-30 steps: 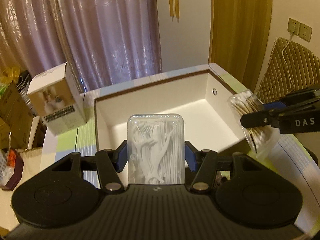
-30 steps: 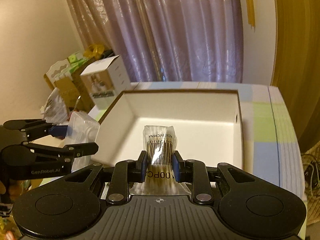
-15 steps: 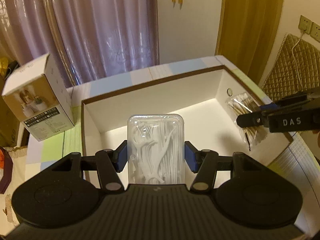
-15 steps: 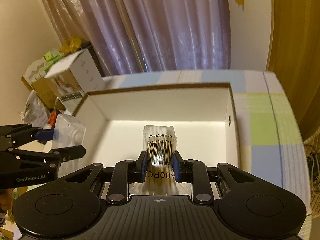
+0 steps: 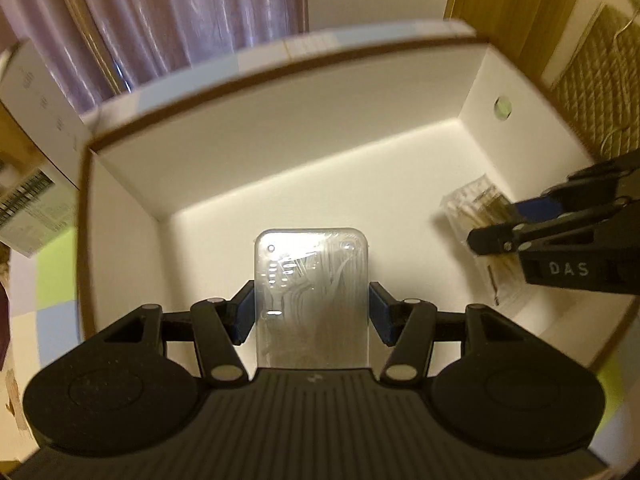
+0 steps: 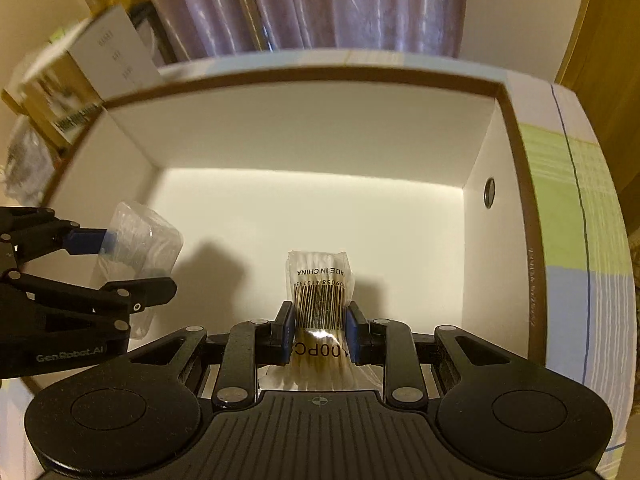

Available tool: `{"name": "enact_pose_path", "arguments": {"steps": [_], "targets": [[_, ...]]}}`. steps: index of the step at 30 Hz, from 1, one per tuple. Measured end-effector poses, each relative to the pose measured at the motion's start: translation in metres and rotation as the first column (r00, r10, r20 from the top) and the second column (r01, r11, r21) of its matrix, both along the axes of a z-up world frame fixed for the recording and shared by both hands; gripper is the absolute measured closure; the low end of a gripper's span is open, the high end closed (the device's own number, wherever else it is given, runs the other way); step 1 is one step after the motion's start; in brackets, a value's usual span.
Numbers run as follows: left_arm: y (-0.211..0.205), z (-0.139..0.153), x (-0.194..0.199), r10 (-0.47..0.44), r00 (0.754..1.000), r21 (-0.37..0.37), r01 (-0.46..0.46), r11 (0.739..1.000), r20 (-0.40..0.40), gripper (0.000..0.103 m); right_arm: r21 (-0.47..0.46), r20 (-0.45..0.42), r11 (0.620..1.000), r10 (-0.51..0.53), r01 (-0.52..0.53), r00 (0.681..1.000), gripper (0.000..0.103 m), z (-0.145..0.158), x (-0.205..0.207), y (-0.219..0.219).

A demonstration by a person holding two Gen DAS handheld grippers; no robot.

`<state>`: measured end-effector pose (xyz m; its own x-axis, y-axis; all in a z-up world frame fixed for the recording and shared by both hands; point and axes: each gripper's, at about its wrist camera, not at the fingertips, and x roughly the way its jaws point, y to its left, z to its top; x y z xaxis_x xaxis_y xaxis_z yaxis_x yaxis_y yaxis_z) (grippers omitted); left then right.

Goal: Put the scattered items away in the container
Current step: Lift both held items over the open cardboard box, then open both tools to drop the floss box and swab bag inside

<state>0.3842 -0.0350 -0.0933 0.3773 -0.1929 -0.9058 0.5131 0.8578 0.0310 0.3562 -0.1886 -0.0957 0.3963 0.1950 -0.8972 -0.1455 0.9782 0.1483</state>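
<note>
Gripping a stiff, light clear case of floss picks [image 5: 311, 296] by its sides, the left gripper [image 5: 311, 317] hangs inside the white box [image 5: 280, 128]; the right gripper [image 6: 319, 330] pinches a soft, crinkly bag of cotton swabs [image 6: 320, 300] mid-body.

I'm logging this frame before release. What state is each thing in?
Left claw: shut on the clear floss-pick case.
Clear floss-pick case: lid closed, held inside the box.
Right claw: shut on the cotton swab bag.
Cotton swab bag: sealed, held inside the box.
White box: open-topped, nothing lying on its floor.
</note>
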Motion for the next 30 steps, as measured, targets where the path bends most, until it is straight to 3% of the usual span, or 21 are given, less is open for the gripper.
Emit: {"name": "enact_pose_path", "arguments": {"steps": [10,12,13,14,15,16,18,21,30], "targets": [[-0.011,-0.026,0.021,0.014,0.996,0.078,-0.007,0.997,-0.088,0.048,-0.043,-0.063,0.999,0.011,-0.014,0.998,0.074,-0.015,0.012,0.001],[-0.013,-0.025,0.020,0.003,0.997,0.104,0.005,0.995,-0.074,0.022,-0.065,-0.078,0.997,0.029,-0.034,0.997,0.074,-0.016,0.013,0.006],[-0.013,-0.023,0.019,0.009,0.998,0.118,-0.002,0.993,-0.057,0.016,-0.064,-0.081,0.997,0.033,-0.038,0.996,0.074,-0.016,0.012,0.006],[-0.012,-0.022,0.020,0.017,0.999,0.126,-0.011,0.992,-0.043,0.010,-0.059,-0.081,0.998,0.033,-0.037,0.996,0.067,-0.016,0.011,0.006],[-0.011,-0.020,0.020,0.024,0.999,0.125,-0.019,0.992,-0.039,0.010,-0.054,-0.080,0.998,0.031,-0.035,0.996,0.051,-0.015,0.011,0.006],[-0.009,-0.019,0.021,0.032,0.999,0.119,-0.027,0.993,-0.043,0.009,-0.046,-0.073,0.998,0.031,-0.034,0.997,0.017,-0.013,0.009,0.006],[-0.006,-0.016,0.021,0.044,0.998,0.111,-0.038,0.993,-0.048,0.004,0.013,-0.050,0.999,0.050,-0.049,0.998,0.016,-0.008,0.002,0.005],[-0.002,-0.012,0.017,0.044,0.998,0.107,-0.039,0.993,-0.038,0.004,-0.025,-0.038,0.999,0.046,-0.047,0.998,0.016,-0.004,-0.005,0.007],[0.005,0.013,-0.006,0.065,0.998,0.089,-0.067,0.994,0.025,0.001,-0.003,-0.001,1.000,0.019,-0.019,1.000,0.015,0.015,-0.030,0.009]]}}
